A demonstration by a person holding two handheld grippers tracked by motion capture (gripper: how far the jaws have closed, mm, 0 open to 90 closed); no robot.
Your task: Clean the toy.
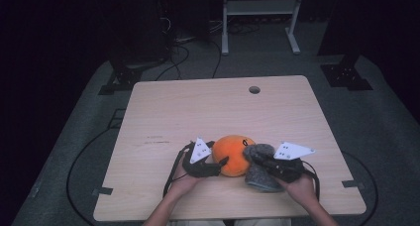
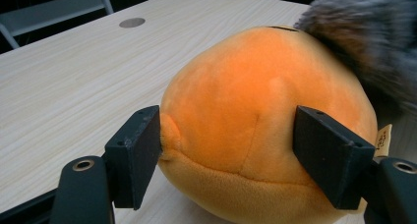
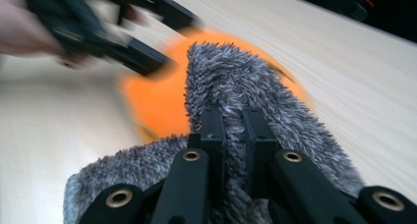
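Round orange plush ball (image 1: 232, 155) sits near the wooden table's (image 1: 163, 112) front edge — far half bare. Left gripper (image 2: 227, 140) straddles it, jaws partly open, pads at its sides. Right gripper (image 3: 233, 135) clamps shut on fuzzy grey fabric (image 3: 255, 86) — draped against the ball.

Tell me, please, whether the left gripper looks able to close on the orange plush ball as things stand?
Probably yes: the left gripper already has its jaws on either side of the orange plush ball, nothing between. The grey furry cloth drapes only its far side.

Smooth orange plush ball (image 2: 255, 121), shaggy grey fleece cloth (image 3: 236, 81), matt pale wood-grain table (image 1: 198, 112).
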